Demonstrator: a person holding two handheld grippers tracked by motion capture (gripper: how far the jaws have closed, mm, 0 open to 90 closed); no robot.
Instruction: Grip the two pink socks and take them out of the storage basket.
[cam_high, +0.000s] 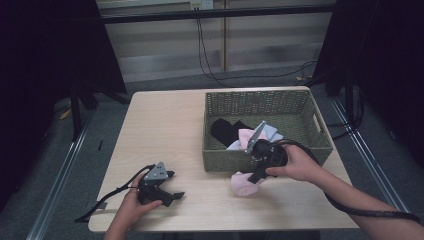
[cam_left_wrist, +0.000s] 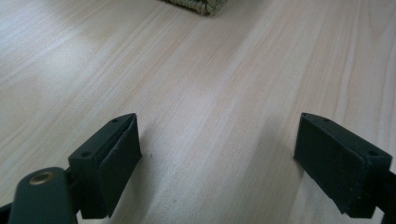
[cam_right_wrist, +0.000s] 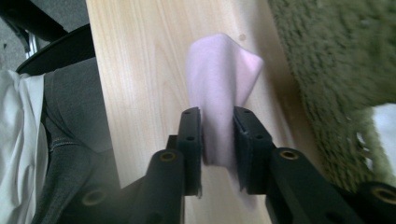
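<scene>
A pink sock (cam_high: 241, 186) lies on the wooden table (cam_high: 165, 130) just in front of the woven basket (cam_high: 260, 96). My right gripper (cam_high: 253, 178) points down at it. In the right gripper view the pink sock (cam_right_wrist: 219, 70) fills the narrow gap of the right gripper (cam_right_wrist: 217, 112), with the jaws touching it on both sides. My left gripper (cam_high: 176, 185) rests low near the table's front left. In its own view the left gripper (cam_left_wrist: 217, 121) stands wide open over bare wood with nothing between the jaws.
The green basket holds a black sock (cam_high: 225, 130), a pink piece (cam_high: 246, 136) and a light blue piece (cam_high: 271, 132). The basket wall (cam_right_wrist: 327, 51) rises close beside the pink sock. A basket corner (cam_left_wrist: 201, 5) lies ahead of the left gripper. A dark chair and the person's lap (cam_right_wrist: 60, 140) sit past the table edge.
</scene>
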